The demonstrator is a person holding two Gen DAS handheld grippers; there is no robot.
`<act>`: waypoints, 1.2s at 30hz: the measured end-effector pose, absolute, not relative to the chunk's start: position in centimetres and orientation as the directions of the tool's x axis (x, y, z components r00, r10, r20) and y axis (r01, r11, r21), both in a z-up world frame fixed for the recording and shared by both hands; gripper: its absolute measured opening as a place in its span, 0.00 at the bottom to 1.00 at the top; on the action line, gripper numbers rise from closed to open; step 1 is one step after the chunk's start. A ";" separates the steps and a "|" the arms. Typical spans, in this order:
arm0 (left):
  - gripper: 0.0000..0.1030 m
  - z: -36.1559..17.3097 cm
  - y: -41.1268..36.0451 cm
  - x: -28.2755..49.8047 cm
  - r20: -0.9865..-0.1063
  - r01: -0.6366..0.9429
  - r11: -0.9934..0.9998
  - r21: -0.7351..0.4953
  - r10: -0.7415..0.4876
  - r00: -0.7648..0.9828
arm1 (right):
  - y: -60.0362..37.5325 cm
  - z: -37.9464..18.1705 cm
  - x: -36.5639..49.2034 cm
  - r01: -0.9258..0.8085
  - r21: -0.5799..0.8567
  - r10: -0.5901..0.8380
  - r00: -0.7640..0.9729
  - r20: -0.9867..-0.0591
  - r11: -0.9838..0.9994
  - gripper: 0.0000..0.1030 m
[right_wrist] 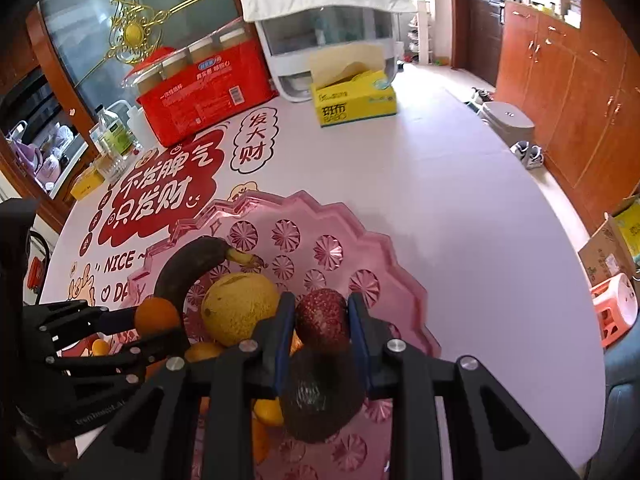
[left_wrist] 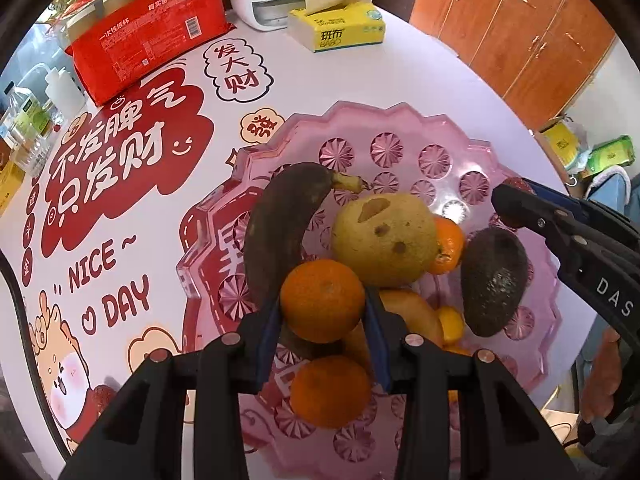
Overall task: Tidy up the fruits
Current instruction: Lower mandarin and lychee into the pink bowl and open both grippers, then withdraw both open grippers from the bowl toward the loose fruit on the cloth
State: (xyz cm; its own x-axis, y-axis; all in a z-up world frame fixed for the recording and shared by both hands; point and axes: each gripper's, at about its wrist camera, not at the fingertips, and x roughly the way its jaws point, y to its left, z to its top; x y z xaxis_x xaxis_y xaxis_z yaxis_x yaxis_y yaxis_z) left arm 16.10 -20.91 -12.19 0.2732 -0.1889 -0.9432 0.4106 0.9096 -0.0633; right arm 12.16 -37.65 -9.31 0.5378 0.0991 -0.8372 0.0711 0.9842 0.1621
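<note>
Your left gripper (left_wrist: pixel 323 312) grips a mandarin (left_wrist: pixel 322 300) over the pink tray (left_wrist: pixel 400 120) centre; your right gripper (right_wrist: pixel 322 318) clamps a lychee (right_wrist: pixel 322 318) above its right edge. Lower both gently into gaps before letting go.

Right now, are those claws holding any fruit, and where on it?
Left hand-held gripper pinches an orange by its sides. Right hand-held gripper pinches a red strawberry-like fruit by its sides.
</note>
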 end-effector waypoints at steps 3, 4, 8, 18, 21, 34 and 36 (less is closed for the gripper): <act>0.37 -12.2 -20.9 16.0 -0.943 0.415 0.908 -0.058 -0.186 0.277 | -37.5 -9.7 12.9 0.064 0.153 0.096 0.536 -0.839 0.986 0.27; 0.38 -12.2 -20.9 16.0 -0.942 0.415 0.908 -0.057 -0.187 0.278 | -37.4 -9.8 13.0 0.060 0.150 0.094 0.535 -0.840 0.987 0.27; 0.41 -12.0 -20.4 15.9 -0.943 0.396 0.917 -0.048 -0.172 0.283 | -37.0 -10.2 13.5 0.050 0.169 0.118 0.528 -0.841 0.984 0.27; 0.60 -9.6 -18.9 14.5 -0.922 0.376 0.925 -0.052 -0.189 0.338 | -36.1 -9.0 12.6 0.024 0.157 0.118 0.552 -0.825 0.987 0.31; 0.61 -9.0 -18.4 14.0 -0.916 0.367 0.929 -0.054 -0.192 0.352 | -35.8 -8.7 12.2 0.023 0.152 0.114 0.553 -0.825 0.988 0.31; 0.74 -6.1 -15.8 11.7 -0.889 0.333 0.942 -0.046 -0.191 0.416 | -33.9 -6.7 9.6 0.013 0.120 0.091 0.573 -0.815 0.993 0.31; 0.76 -5.7 -15.5 11.3 -0.883 0.326 0.945 -0.033 -0.180 0.433 | -33.6 -6.3 9.1 0.014 0.118 0.088 0.580 -0.810 0.993 0.31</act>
